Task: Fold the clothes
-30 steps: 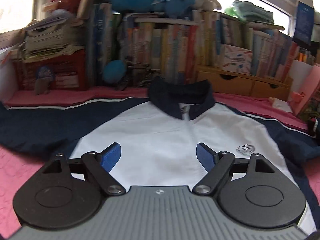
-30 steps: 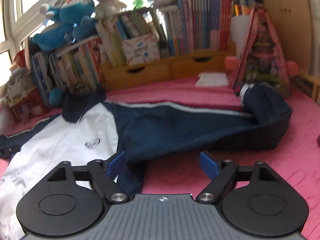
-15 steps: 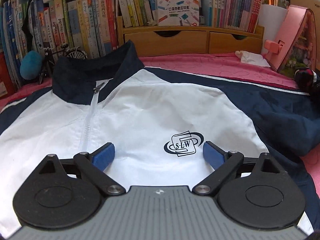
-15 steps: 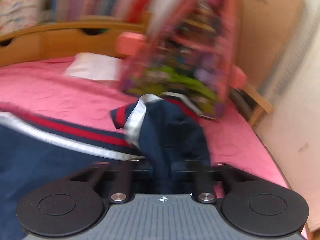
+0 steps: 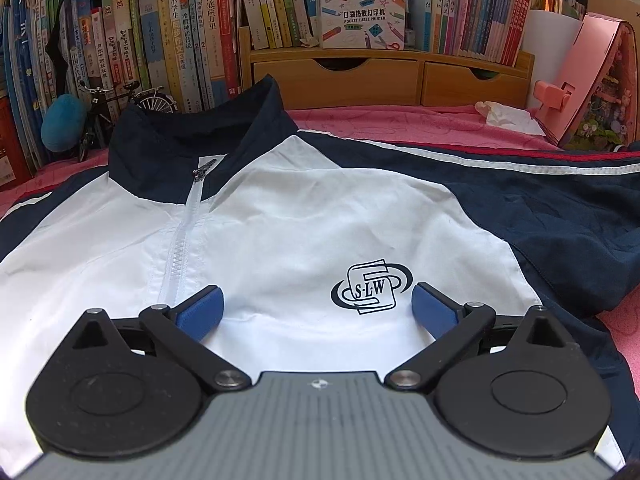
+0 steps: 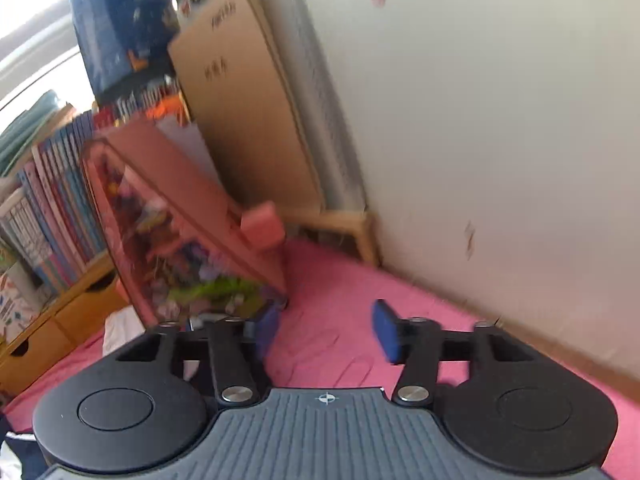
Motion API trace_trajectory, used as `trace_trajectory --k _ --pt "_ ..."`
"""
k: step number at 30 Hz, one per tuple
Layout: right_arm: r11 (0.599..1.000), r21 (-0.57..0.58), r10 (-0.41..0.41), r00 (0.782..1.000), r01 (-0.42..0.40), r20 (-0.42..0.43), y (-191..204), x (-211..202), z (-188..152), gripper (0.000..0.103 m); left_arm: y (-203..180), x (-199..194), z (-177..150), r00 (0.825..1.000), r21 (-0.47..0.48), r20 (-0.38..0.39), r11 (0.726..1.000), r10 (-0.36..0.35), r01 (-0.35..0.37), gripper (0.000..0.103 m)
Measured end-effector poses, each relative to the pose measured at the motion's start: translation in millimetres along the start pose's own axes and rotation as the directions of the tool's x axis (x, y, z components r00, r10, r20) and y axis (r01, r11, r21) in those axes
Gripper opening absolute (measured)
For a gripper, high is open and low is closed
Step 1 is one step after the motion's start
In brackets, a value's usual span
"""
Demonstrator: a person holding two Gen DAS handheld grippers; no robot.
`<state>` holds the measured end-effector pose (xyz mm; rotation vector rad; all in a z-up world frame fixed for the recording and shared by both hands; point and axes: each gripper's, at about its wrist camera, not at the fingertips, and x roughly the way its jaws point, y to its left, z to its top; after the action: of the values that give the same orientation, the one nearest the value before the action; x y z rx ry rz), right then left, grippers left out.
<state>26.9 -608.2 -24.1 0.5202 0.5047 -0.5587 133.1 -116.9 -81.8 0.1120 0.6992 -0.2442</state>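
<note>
One jacket, white across the chest with navy collar and sleeves, lies face up and zipped on a pink bedspread, its collar toward a wall of books and a wooden drawer unit. At far left of the left wrist view a navy shoulder runs out of frame. The zip comes next, then the left gripper, poised low over the chest with its blue pads spread as wide as they go and nothing between them. A printed crest sits just inside the right-hand pad. Farther right, the navy sleeve stretches away toward a pink toy house.

In the right wrist view, blurred by motion, books and the toy house fill the left; the right gripper points at bare bedspread beside a pale wall. Its jaws stand partly apart and empty, having just been opening, with no cloth between them. Only a scrap of navy fabric shows at the lower left corner.

The jacket looks a thin, light, slick shell: limp, likely to slide on itself and to sag between hold points. The cuff, the hem corners and the shoulder seams appear the surest places to pinch, where doubled cloth gives the pads something to bite.
</note>
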Motion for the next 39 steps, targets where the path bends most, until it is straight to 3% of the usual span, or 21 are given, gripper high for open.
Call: trace_trajectory --k 2,4,6,8,10,12,14,16,17,18,21,22,23,25,27,28,30,34,36,37,39 --pt "0.999 -0.048 -0.008 0.999 0.006 -0.050 21 19 -14 0.056 0 0 0 1.000 0.000 -0.001 1.000 0.001 -0.001 0.103" --pt "0.993 -0.120 -0.028 0.998 0.021 -0.055 55 32 -29 0.047 0 0 0 1.000 -0.001 -0.001 1.000 0.002 -0.002 0.103" --pt "0.973 -0.230 0.004 0.998 -0.019 -0.065 96 36 -43 0.015 0 1 0 1.000 0.000 -0.002 1.000 0.002 -0.002 0.103" --pt "0.885 -0.445 0.097 0.988 -0.140 -0.118 144 25 -66 0.016 0 1 0 1.000 0.000 -0.002 1.000 0.002 -0.002 0.103" --pt "0.717 -0.645 0.174 0.964 -0.264 -0.201 182 5 -101 0.015 1 1 1 1.000 0.000 -0.002 1.000 0.002 -0.002 0.103" --pt "0.592 -0.716 0.245 0.929 -0.370 -0.278 196 -17 -124 0.019 1 1 1 1.000 0.000 -0.002 1.000 0.001 -0.001 0.103" --pt "0.522 -0.717 0.323 0.885 -0.463 -0.336 197 -36 -131 0.020 1 1 1 1.000 -0.001 -0.002 1.000 0.000 0.000 0.103" --pt "0.500 -0.703 0.421 0.852 -0.505 -0.312 186 -53 -119 0.033 2 1 0 1.000 -0.002 -0.003 1.000 -0.003 0.003 0.103" --pt "0.551 -0.685 0.427 0.866 -0.476 -0.260 178 -53 -107 0.049 2 1 0 1.000 -0.003 -0.003 1.000 -0.004 0.004 0.103" --pt "0.628 -0.652 0.402 0.894 -0.425 -0.196 170 -47 -92 0.059 2 1 0 1.000 -0.002 -0.003 1.000 -0.004 0.004 0.103" --pt "0.827 -0.501 0.269 0.962 -0.254 -0.045 144 -22 -47 0.063 2 1 0 1.000 -0.002 -0.004 1.000 -0.003 0.003 0.103" --pt "0.882 -0.433 0.185 0.982 -0.184 -0.041 133 -1 -34 0.064 2 1 0 1.000 -0.002 -0.004 1.000 -0.003 0.003 0.103" --pt "0.912 -0.389 0.120 0.991 -0.134 -0.062 124 19 -25 0.067 2 1 0 1.000 -0.002 -0.004 1.000 -0.003 0.003 0.103" --pt "0.924 -0.372 0.041 0.989 -0.093 -0.145 118 51 -24 0.075 2 1 1 1.000 -0.002 -0.004 1.000 -0.004 0.004 0.103" --pt "0.932 -0.338 0.063 0.978 -0.129 -0.200 115 60 -27 0.070 2 1 1 1.000 -0.002 -0.004 1.000 -0.003 0.003 0.103" --pt "0.937 -0.315 0.082 0.971 -0.152 -0.223 113 63 -28 0.062 2 1 1 1.000 -0.003 -0.004 1.000 -0.004 0.004 0.103" --pt "0.936 -0.288 0.134 0.961 -0.203 -0.241 112 56 -25 0.015 2 1 1 1.000 -0.003 -0.004 1.000 -0.004 0.004 0.103" --pt "0.924 -0.338 0.156 0.983 -0.181 -0.099 110 17 -7 0.006 2 2 1 1.000 -0.004 -0.004 1.000 -0.003 0.003 0.103" --pt "0.935 -0.336 0.141 0.987 -0.109 0.074 99 -8 12 0.006 1 2 1 1.000 -0.004 -0.004 1.000 -0.002 0.002 0.103" --pt "0.952 -0.304 0.098 0.977 -0.036 0.190 91 -22 19 0.006 1 2 1 1.000 -0.002 -0.004 1.000 -0.005 0.005 0.103" --pt "0.979 -0.185 -0.010 0.933 0.081 0.360 74 -38 23 0.011 -1 2 1 1.000 0.007 -0.004 1.000 -0.015 0.015 0.103"
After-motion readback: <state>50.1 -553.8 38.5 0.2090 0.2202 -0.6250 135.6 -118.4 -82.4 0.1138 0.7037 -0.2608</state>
